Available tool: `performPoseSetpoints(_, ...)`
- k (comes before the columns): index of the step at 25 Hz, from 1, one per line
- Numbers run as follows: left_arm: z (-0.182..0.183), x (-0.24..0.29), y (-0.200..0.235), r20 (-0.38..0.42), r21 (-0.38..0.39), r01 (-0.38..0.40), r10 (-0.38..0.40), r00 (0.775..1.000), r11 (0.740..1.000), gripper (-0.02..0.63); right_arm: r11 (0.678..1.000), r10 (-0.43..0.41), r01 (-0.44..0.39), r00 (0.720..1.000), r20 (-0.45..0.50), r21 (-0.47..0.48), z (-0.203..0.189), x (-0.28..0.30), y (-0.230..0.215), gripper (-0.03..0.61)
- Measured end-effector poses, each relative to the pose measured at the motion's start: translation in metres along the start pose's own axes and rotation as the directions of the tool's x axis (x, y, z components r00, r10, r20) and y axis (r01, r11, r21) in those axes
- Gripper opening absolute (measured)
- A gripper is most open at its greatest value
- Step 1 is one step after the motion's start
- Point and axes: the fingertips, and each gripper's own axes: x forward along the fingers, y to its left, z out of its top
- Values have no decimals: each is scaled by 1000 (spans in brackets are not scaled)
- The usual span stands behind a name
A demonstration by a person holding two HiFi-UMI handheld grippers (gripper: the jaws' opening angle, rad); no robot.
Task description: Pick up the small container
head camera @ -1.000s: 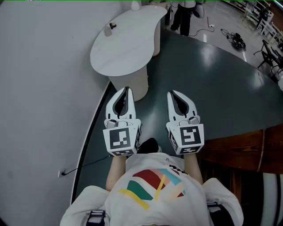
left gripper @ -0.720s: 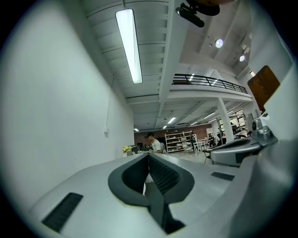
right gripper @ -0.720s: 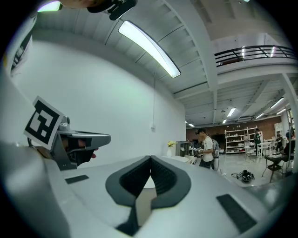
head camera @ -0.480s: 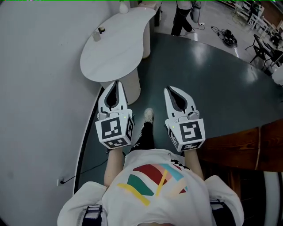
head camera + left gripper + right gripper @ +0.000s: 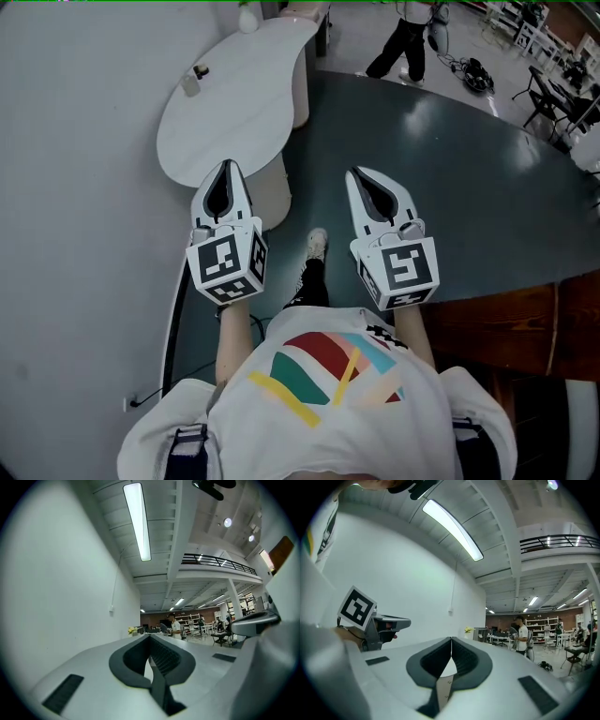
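The small container (image 5: 193, 79), a pale little pot with a dark top, stands on the left side of the white rounded table (image 5: 234, 112) against the wall. My left gripper (image 5: 225, 167) is held in the air with its tips over the table's near edge, still well short of the container. Its jaws are shut and hold nothing, as the left gripper view (image 5: 150, 637) confirms. My right gripper (image 5: 355, 174) hovers over the dark floor to the right of the table, shut and empty, with its tips meeting in the right gripper view (image 5: 451, 640).
A grey wall (image 5: 75, 206) runs along the left. A white vase (image 5: 247, 14) stands at the table's far end. A person (image 5: 403, 42) stands beyond the table, near cables and chairs (image 5: 553, 84). A wooden surface (image 5: 506, 314) lies at the right. My foot (image 5: 317, 244) is on the floor.
I have stepped forward and the view has turned, so the table sits further left. The left gripper has moved left and forward to the table's near edge. Both stay shut.
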Motion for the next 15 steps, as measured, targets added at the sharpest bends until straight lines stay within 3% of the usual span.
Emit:
performPoseSetpoints(5,5,34,-1,35,20,13,-14,999,1000,17,1000,-10,10,1000,-22,-3,-11,28,-13,12)
performPoseSetpoints(15,-12,112,-13,3,17,70,-70,998,997,17,1000,12,-11,998,-63,10,-26,102,-44,12)
